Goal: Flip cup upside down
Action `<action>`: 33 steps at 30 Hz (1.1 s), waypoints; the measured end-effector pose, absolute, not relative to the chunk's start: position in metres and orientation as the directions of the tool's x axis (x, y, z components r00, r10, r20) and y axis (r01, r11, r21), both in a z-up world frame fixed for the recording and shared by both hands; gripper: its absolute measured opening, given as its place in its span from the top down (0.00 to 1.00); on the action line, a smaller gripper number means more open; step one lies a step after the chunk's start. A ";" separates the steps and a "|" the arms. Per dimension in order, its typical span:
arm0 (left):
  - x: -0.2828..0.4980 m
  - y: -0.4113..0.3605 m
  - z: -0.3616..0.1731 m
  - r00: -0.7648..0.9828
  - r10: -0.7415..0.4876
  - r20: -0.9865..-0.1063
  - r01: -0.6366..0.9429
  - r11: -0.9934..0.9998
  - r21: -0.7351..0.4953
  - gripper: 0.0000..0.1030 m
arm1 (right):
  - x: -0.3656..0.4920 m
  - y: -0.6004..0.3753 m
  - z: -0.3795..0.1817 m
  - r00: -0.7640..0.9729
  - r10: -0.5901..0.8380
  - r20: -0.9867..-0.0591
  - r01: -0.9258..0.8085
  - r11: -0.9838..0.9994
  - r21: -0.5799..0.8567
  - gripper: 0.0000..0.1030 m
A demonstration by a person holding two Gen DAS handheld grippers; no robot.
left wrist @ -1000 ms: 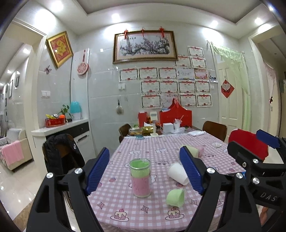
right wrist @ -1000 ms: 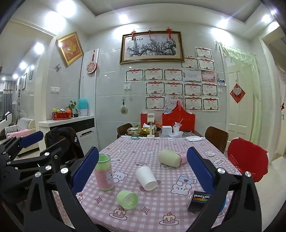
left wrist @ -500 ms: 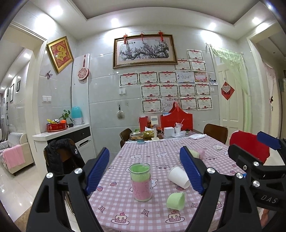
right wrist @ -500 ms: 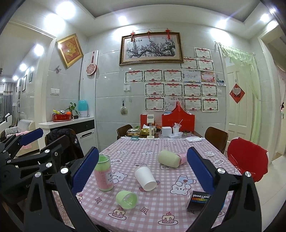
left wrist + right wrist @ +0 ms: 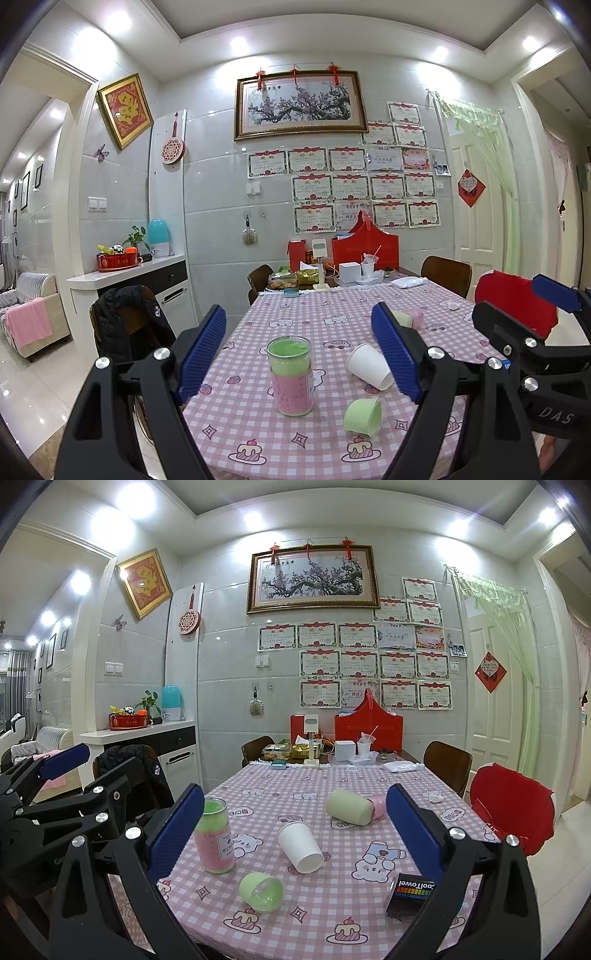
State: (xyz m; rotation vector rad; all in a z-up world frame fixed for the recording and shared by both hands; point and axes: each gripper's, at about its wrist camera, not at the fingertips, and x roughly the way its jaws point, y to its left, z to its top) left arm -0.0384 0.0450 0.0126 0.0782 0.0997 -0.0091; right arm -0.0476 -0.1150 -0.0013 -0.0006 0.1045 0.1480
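Observation:
A white paper cup (image 5: pixel 300 846) lies on its side on the pink checked tablecloth (image 5: pixel 332 915); it also shows in the left wrist view (image 5: pixel 369 366). A small green cup (image 5: pixel 261 886) lies on its side nearer the front edge, seen too in the left wrist view (image 5: pixel 364 416). A cream and pink cup (image 5: pixel 351 807) lies further back. My left gripper (image 5: pixel 301 352) is open and empty, above the table's near left edge. My right gripper (image 5: pixel 295 836) is open and empty, held before the front edge.
A tall clear jar (image 5: pixel 290 374) with green and pink contents stands upright left of the cups. A dark "Towel" box (image 5: pixel 412 890) lies at the front right. Boxes and clutter (image 5: pixel 347 746) fill the far end. Chairs (image 5: pixel 447 764) surround the table.
Both grippers have drifted slightly and the views tilted up a little. The cups and jar have not moved. Both stay open.

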 end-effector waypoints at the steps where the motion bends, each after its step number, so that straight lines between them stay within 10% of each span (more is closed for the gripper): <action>1: -0.038 0.045 0.013 0.995 -0.005 -0.099 0.013 0.997 0.078 0.22 | -0.047 -0.115 -0.001 0.984 0.147 -0.105 -0.147 0.989 0.007 0.08; 33: -0.037 0.045 0.010 0.994 -0.005 -0.105 0.014 0.996 0.085 0.22 | -0.047 -0.114 -0.005 0.983 0.144 -0.115 -0.144 0.990 0.014 0.08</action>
